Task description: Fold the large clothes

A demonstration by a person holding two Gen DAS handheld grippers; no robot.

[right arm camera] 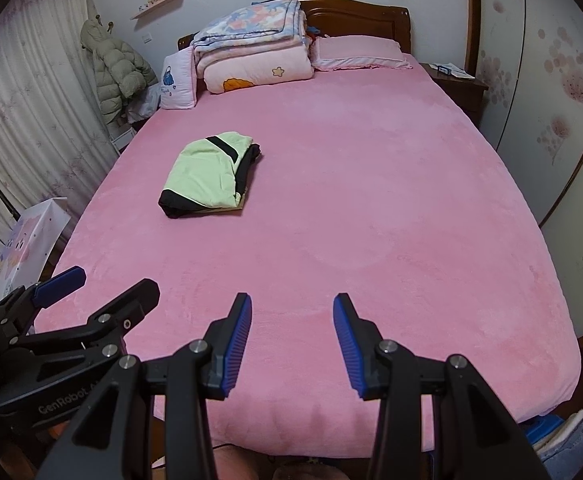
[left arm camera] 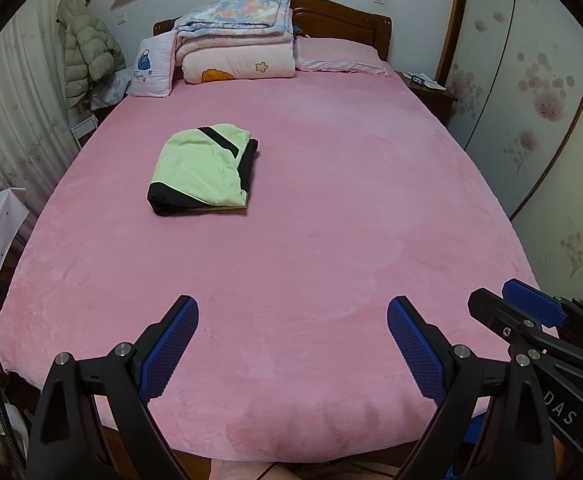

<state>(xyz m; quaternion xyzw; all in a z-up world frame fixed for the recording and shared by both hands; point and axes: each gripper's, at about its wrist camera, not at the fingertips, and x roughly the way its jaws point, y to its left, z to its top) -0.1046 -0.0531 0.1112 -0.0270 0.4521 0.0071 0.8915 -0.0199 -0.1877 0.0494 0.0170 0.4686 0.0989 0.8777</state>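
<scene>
A light green and black garment [left arm camera: 201, 170] [right arm camera: 210, 176] lies folded into a neat packet on the pink bed [left arm camera: 331, 220] [right arm camera: 351, 220], left of the middle. My left gripper [left arm camera: 293, 312] hangs over the bed's near edge, jaws wide apart and empty. My right gripper [right arm camera: 292, 308] hovers beside it at the same edge, jaws parted with nothing between them. Each gripper shows in the other's view: the right gripper [left arm camera: 531, 312] at the right edge, the left gripper [right arm camera: 91, 292] at the lower left. Both are well short of the garment.
Folded quilts [left arm camera: 237, 40] [right arm camera: 255, 48], a small cushion [left arm camera: 151, 66] and a pink pillow [left arm camera: 339, 54] sit by the wooden headboard. A nightstand [left arm camera: 427, 88] stands right of the bed, a puffy coat [left arm camera: 87, 52] and curtains on the left. Wardrobe doors [left arm camera: 531, 80] line the right.
</scene>
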